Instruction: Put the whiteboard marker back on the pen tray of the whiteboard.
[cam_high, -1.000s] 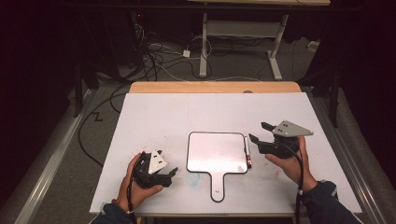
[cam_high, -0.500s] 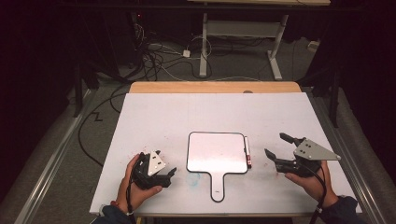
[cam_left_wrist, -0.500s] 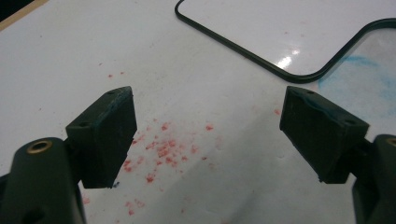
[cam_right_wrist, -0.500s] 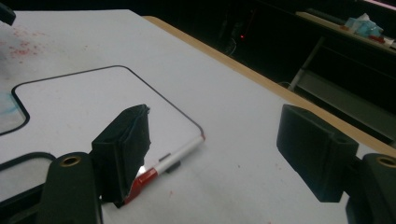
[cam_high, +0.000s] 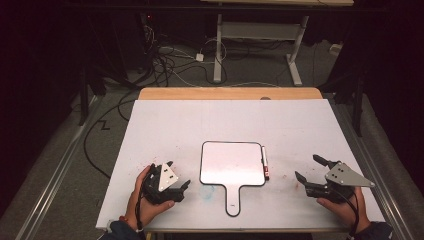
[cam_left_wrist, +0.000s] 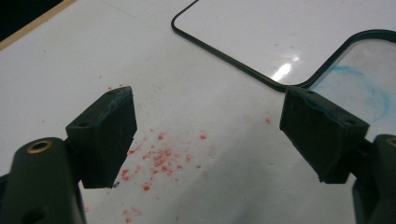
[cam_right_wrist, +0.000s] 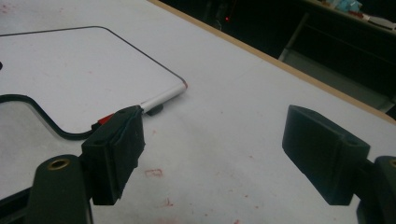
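Note:
A small whiteboard (cam_high: 232, 162) with a black rim and a short handle lies flat at the middle of the white table (cam_high: 225, 120). A marker (cam_high: 265, 162) with a red cap rests along its right edge. My left gripper (cam_high: 179, 174) sits left of the board's handle, open, with bare table between its pads (cam_left_wrist: 105, 130). My right gripper (cam_high: 306, 167) is near the table's front right, apart from the marker (cam_right_wrist: 163, 97) and the board (cam_right_wrist: 70, 65). Its jaws have just been opening and stand wide with nothing between them.
Red specks (cam_left_wrist: 159, 158) dot the table near the left gripper, and a blue smear (cam_left_wrist: 373, 88) marks the board's handle. A wooden strip (cam_high: 230, 93) borders the far edge. Cables (cam_high: 170, 60) and desk legs (cam_high: 218, 50) lie on the dark floor beyond.
My right gripper drew away from the marker at the board's right edge, moving right and toward the near edge, with its jaws wider. The left gripper stayed put.

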